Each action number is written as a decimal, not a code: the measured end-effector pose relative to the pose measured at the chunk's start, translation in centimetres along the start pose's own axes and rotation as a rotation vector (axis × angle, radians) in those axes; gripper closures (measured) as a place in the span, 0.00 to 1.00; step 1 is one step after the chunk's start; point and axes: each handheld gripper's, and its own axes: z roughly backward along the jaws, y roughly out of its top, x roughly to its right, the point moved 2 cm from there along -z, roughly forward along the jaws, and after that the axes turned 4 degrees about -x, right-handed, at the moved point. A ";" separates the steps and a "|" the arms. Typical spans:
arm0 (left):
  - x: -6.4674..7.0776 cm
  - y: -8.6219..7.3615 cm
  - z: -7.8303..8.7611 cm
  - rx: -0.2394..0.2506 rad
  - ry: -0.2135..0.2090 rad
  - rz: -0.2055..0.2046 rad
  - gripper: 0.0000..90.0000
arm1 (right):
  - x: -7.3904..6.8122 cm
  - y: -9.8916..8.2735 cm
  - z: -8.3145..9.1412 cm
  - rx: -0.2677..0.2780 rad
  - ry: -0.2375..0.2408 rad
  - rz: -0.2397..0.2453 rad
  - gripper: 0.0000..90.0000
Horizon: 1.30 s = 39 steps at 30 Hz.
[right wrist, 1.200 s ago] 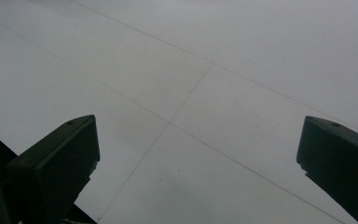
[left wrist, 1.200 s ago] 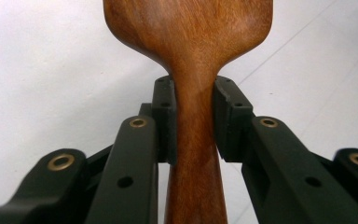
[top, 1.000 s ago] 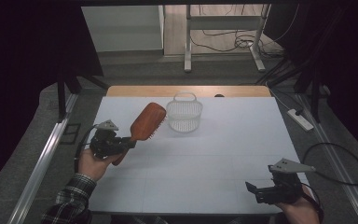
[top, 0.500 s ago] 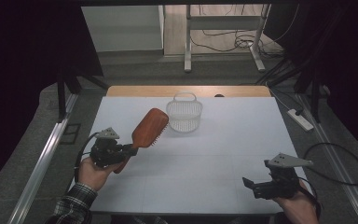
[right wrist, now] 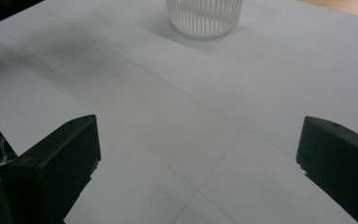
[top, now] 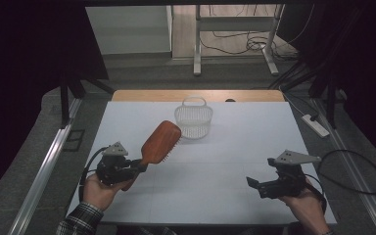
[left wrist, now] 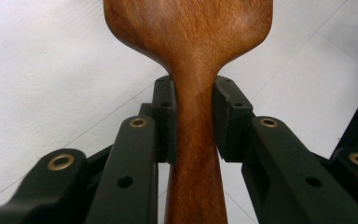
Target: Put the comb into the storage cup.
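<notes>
Hairbrush, wooden and paddle-shaped, is what I have in my left gripper: the jaws are clamped on its narrow handle, one pad on each side, as the left gripper view makes plain, with the handle running straight up between the black fingers into the broad head. I take the white slatted basket as my landmark. In the high view the brush's head sits just to the near left of the basket, tilted up toward it, bristles turned to the basket's side; the two look close, but I cannot tell whether they touch. The brush is lifted clear of the white table, and its handle slopes back down to my left hand, which is well to the near left of the basket.

My right gripper is well to the near right of the basket, low over the table by its near edge. Its jaws stand wide apart with nothing between them; in the right gripper view I see bare white tabletop between the two black jaws, and the basket far ahead at the top. My right hand holds it from behind, with its cable looping off the table to the basket's far right.
</notes>
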 end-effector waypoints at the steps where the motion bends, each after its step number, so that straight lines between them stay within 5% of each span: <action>1: 0.3 0.1 0.0 0.012 -0.010 -0.003 0.80 | 0.0 0.3 -0.2 0.003 0.010 -0.003 0.00; 14: 1.5 1.3 -0.8 0.036 -0.060 -0.047 0.80 | 0.0 3.0 -0.8 0.023 0.044 -0.015 0.00; 24: 2.4 1.7 -1.7 0.036 -0.090 -0.064 0.80 | -0.8 4.3 -2.4 0.042 0.130 -0.056 0.00; 39: 2.9 2.6 -2.3 0.067 -0.107 -0.065 0.80 | -2.0 6.0 -4.3 0.027 0.132 -0.026 0.00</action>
